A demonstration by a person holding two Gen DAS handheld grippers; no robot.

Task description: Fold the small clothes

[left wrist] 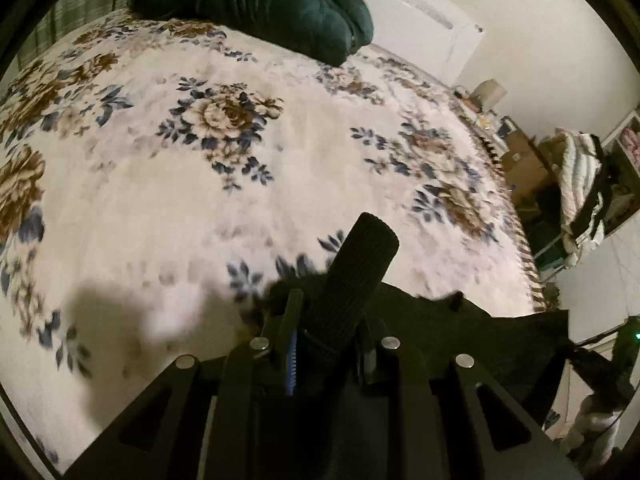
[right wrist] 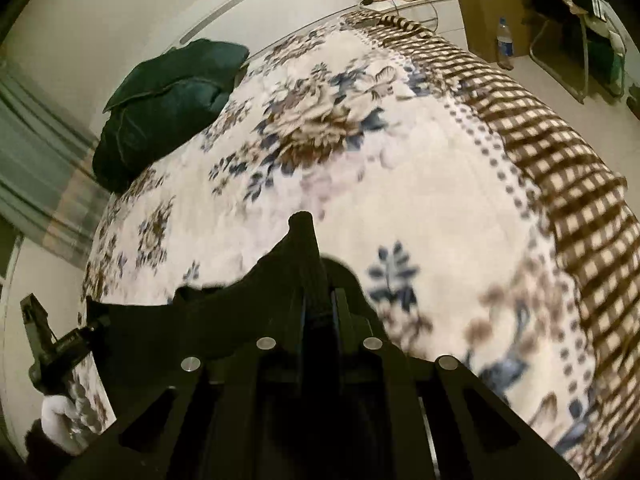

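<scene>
A black garment [left wrist: 500,332] hangs stretched between my two grippers above the floral blanket [left wrist: 160,208] on the bed. In the left wrist view my left gripper [left wrist: 328,292] is shut on one bunched corner of it, with the ribbed pad [left wrist: 360,264] standing over the cloth. In the right wrist view my right gripper [right wrist: 306,240] is shut on the other corner, and the black garment [right wrist: 160,328] drapes away to the left. The left gripper [right wrist: 40,336] shows there at the far left edge in a white-gloved hand [right wrist: 60,412].
A dark green cushion [left wrist: 256,4] lies at the head of the bed, by the wall. The blanket's brown checked border [right wrist: 560,152] runs along the right side. Beyond it stand cardboard boxes [right wrist: 480,8], a water bottle [right wrist: 505,42] and a rack with clothes [left wrist: 580,184].
</scene>
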